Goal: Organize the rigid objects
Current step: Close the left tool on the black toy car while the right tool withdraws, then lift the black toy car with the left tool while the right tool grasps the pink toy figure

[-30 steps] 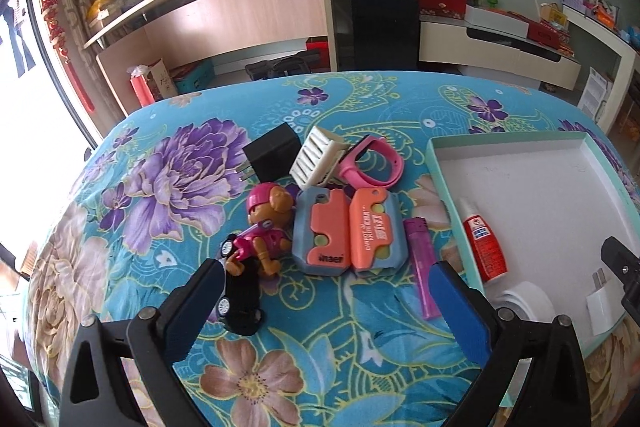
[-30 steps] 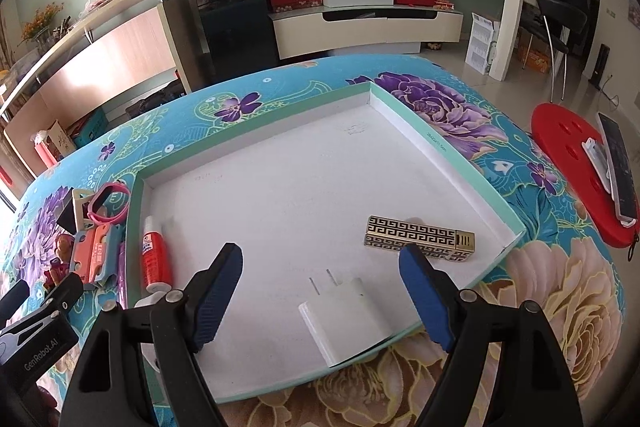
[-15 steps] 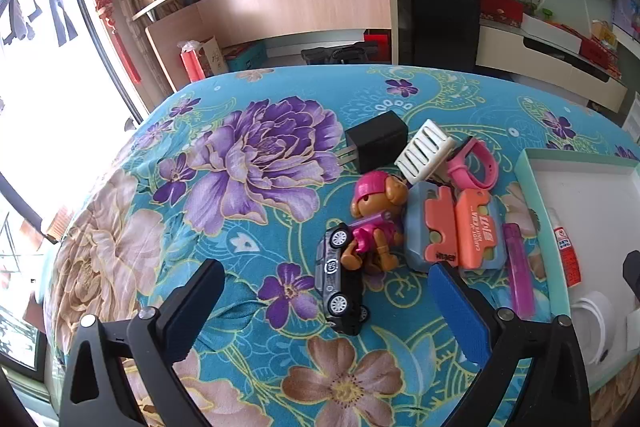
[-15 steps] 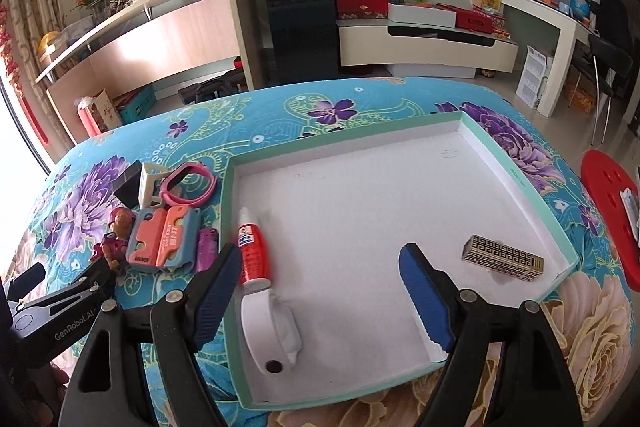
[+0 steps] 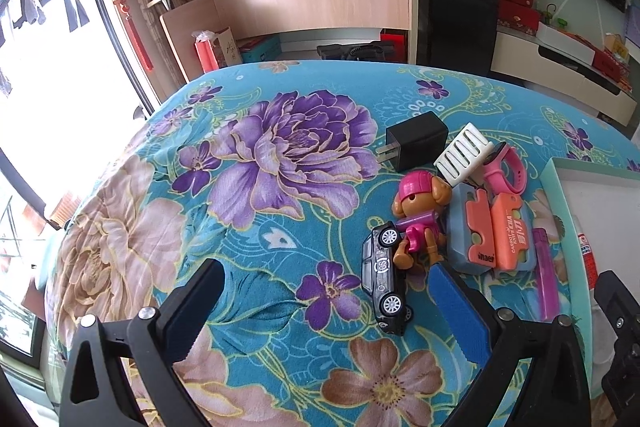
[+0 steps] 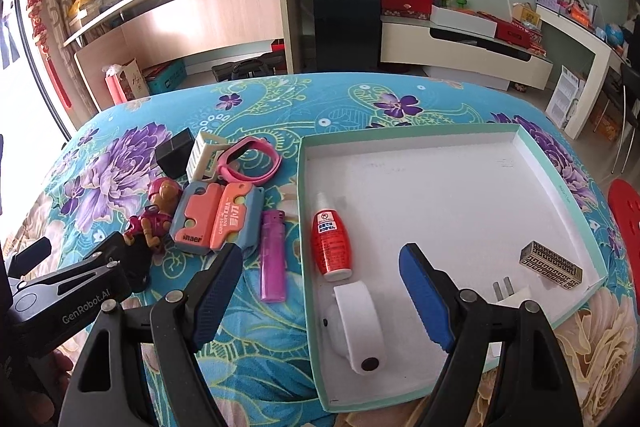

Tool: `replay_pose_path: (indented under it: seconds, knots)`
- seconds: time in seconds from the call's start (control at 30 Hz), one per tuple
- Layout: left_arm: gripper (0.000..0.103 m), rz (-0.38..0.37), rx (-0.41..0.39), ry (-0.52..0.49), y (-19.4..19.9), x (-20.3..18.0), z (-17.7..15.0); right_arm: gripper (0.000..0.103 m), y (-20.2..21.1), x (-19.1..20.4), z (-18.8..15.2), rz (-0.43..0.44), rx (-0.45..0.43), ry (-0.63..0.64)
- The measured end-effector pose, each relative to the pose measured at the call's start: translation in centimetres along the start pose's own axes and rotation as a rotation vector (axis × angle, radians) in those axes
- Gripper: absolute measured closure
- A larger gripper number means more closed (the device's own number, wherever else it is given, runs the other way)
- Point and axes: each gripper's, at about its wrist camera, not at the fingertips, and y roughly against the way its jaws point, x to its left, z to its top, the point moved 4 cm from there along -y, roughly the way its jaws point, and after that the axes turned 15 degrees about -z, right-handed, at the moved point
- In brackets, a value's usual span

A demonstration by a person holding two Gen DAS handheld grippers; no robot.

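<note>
A white tray with a teal rim lies on the flowered cloth and holds a red bottle, a white band, a white plug and a gold patterned box. Left of it lie a purple lighter, an orange and blue case, a pink dog toy, a black toy car, a black charger, a white comb and a pink watch band. My left gripper is open beside the car. My right gripper is open over the tray's near left edge.
The cloth-covered table edge curves away on the left by a window. A shelf desk, a black cabinet and a white TV bench stand behind. A red stool stands at right.
The left gripper has swung left and nearer the toy car and dog. The right gripper has swung left from the white plug to the tray's left edge. Both stay open.
</note>
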Motion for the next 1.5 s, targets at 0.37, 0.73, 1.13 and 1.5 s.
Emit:
replay_pose_path:
  seconds: [0.37,0.73,1.13,1.5]
  knots:
    - [0.0,-0.054,0.01,-0.001,0.1,1.2,-0.2,0.022,-0.7,1.3,-0.5,0.006,0.03,0.016]
    - [0.0,-0.151,0.082,-0.026,-3.3,0.4,-1.3,0.022,-0.6,2.3,-0.6,-0.027,0.035,0.052]
    - [0.029,-0.198,0.09,-0.071,-4.9,0.0,-0.4,0.022,-0.4,5.5,1.7,-0.006,0.033,0.126]
    - [0.066,-0.267,0.093,-0.104,-5.2,-0.9,-0.1,0.022,-2.0,7.8,3.4,0.02,0.026,0.106]
